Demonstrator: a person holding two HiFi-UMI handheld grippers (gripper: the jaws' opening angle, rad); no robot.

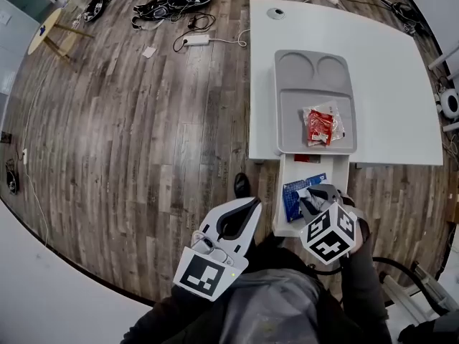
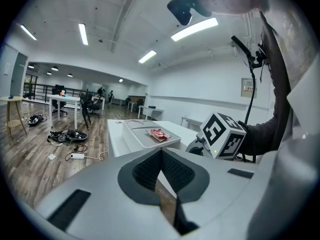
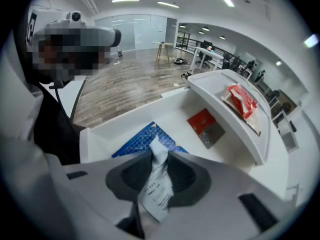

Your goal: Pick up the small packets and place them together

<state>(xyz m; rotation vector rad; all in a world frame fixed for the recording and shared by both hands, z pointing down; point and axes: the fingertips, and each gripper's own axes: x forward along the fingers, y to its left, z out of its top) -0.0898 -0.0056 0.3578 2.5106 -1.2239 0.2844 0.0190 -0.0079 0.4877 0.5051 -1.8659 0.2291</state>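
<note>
My right gripper (image 3: 160, 156) is shut on a small white printed packet (image 3: 158, 184) and points steeply down over a white shelf (image 3: 112, 129) below the table edge. A blue packet (image 3: 142, 136) lies on that shelf under the jaws, and a red and grey packet (image 3: 206, 126) lies further along. In the head view this gripper (image 1: 315, 196) hovers over the blue packet (image 1: 294, 192). Red packets (image 1: 320, 125) lie on the grey tray (image 1: 294, 92) on the white table. My left gripper (image 1: 247, 208) hangs left of the shelf, shut and empty (image 2: 161, 159).
The white table (image 1: 391, 70) runs off to the right. Cables and a power strip (image 1: 195, 40) lie on the wooden floor at the far left, beside a small round table (image 1: 44, 29). The person's dark sleeve (image 1: 362, 278) fills the bottom of the head view.
</note>
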